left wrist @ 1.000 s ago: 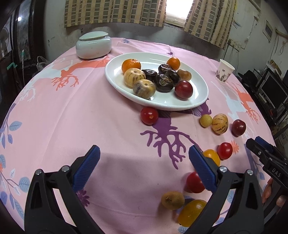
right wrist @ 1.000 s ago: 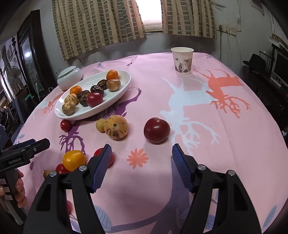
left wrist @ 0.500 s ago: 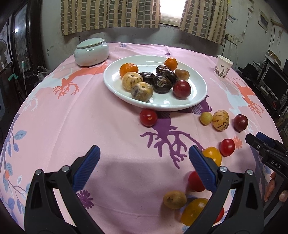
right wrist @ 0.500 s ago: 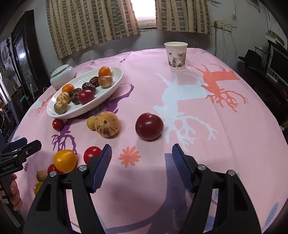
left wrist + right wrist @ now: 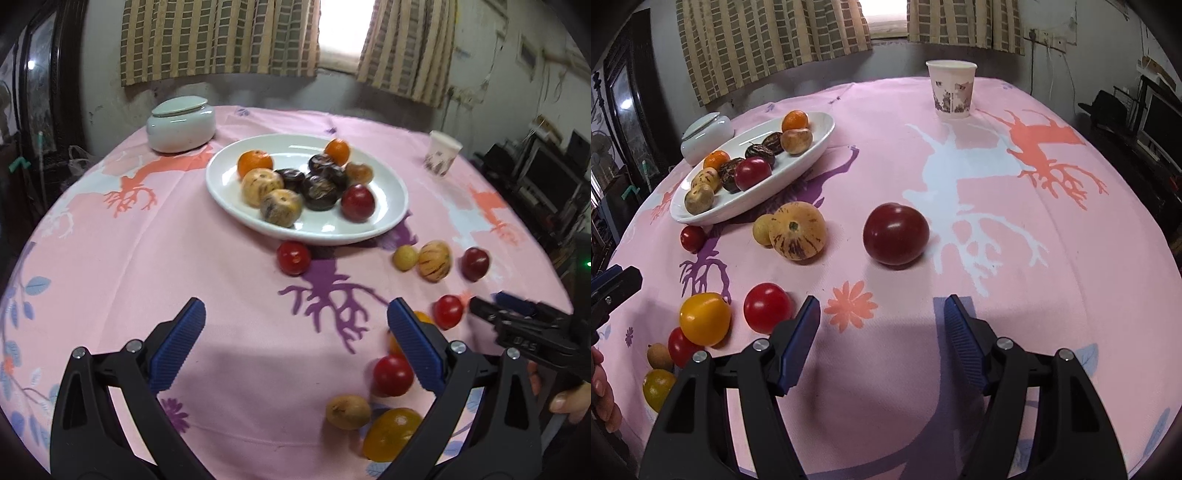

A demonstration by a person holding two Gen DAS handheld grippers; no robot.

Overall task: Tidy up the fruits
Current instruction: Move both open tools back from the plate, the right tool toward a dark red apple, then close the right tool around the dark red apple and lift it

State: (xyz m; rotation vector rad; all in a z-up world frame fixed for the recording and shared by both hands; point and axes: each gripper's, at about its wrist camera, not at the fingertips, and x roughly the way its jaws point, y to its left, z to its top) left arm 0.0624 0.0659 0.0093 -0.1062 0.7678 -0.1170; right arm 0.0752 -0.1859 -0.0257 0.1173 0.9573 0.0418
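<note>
While both pairs of tongs hang over the near edge of the tabletop [image 5: 1052, 192], neither holds anything: the right tongs [image 5: 882, 328] stand apart over bare pink cloth, and the left tongs [image 5: 295, 339] are apart too. Nearest the right tongs, just off their left finger, lies a small red tomato [image 5: 766, 306], with a yellow tomato [image 5: 704, 317] beside it toward the table's left edge. Straight ahead of the right tongs, further toward the middle, sits the big dark red plum [image 5: 896, 234], round, so no long axis matters. It lies well to the right of the left tongs, so the right hand looks the nearer. Beyond, toward the far left edge, the white plate [image 5: 820, 127] already carries about 9 fruits.
</note>
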